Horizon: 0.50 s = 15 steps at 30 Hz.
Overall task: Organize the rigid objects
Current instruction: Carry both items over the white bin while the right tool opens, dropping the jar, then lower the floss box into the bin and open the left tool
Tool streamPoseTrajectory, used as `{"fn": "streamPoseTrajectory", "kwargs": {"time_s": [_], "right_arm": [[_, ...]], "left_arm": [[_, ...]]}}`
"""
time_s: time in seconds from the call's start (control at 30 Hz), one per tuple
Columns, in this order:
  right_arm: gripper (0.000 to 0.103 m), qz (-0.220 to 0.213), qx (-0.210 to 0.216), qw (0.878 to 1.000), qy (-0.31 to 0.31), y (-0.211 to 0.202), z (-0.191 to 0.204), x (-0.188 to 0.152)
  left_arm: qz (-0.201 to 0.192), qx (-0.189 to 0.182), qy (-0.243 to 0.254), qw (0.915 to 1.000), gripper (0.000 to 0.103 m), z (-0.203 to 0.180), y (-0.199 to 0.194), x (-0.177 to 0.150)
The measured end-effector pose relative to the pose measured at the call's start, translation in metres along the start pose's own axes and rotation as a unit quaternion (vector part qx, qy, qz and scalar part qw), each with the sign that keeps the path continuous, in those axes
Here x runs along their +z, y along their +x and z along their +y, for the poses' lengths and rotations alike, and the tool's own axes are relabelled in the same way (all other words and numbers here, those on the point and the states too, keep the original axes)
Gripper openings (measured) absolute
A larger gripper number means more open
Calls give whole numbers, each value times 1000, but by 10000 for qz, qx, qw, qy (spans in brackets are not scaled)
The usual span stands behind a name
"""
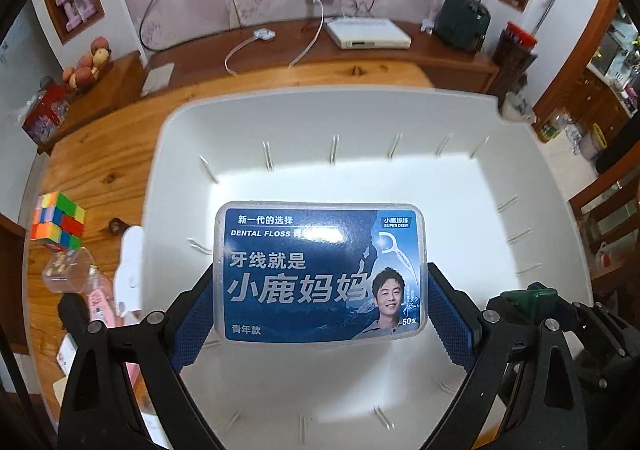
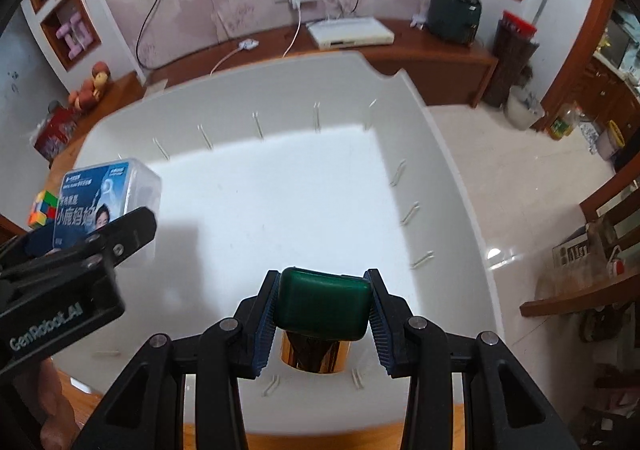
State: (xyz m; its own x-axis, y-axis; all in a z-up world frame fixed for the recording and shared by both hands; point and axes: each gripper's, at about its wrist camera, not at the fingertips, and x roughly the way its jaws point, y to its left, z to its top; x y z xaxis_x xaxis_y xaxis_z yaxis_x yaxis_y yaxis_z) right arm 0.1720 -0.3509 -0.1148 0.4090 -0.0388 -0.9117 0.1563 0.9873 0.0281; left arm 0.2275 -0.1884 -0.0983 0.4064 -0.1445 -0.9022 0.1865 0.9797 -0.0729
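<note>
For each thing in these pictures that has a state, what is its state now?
Left tongs: shut on the floss box.
Floss box: lid closed, held above the bin.
Right tongs: shut on the green cap.
Green cap: held over the bin, on a gold-collared item.
Bin: nothing lying inside.
Cube: on the table, colours mixed.

One white bin, one floss box, one green-capped bottle, one puzzle cube, perhaps.
</note>
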Motion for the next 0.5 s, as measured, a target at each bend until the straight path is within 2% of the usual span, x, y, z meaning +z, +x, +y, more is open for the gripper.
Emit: {"fn": "streamPoseTrajectory", "kwargs": {"time_s": [0.1,0.13,0.2,0.3,0.43,0.5], "right_arm": [[42,200,-47,9998,-49,11,4,0],[42,300,-74,9995,-70,15,4,0],[42,467,-63,9989,-73,23,5,-2],[43,555,-61,9984,-123,25,7,-5],[67,478,-101,9987,-142,18,8,-7],[67,425,-120,9989,-161,13,10,-8]], "left_arm": [[292,81,-10,9995,95,-2,20,4],[428,3,-36,9991,95,-2,24,5],[434,-113,-103,9989,95,-2,24,7],[473,158,40,9987,95,-6,24,8],[705,72,33,9975,96,-8,28,6],[806,-46,-54,9967,96,-5,30,5]]}}
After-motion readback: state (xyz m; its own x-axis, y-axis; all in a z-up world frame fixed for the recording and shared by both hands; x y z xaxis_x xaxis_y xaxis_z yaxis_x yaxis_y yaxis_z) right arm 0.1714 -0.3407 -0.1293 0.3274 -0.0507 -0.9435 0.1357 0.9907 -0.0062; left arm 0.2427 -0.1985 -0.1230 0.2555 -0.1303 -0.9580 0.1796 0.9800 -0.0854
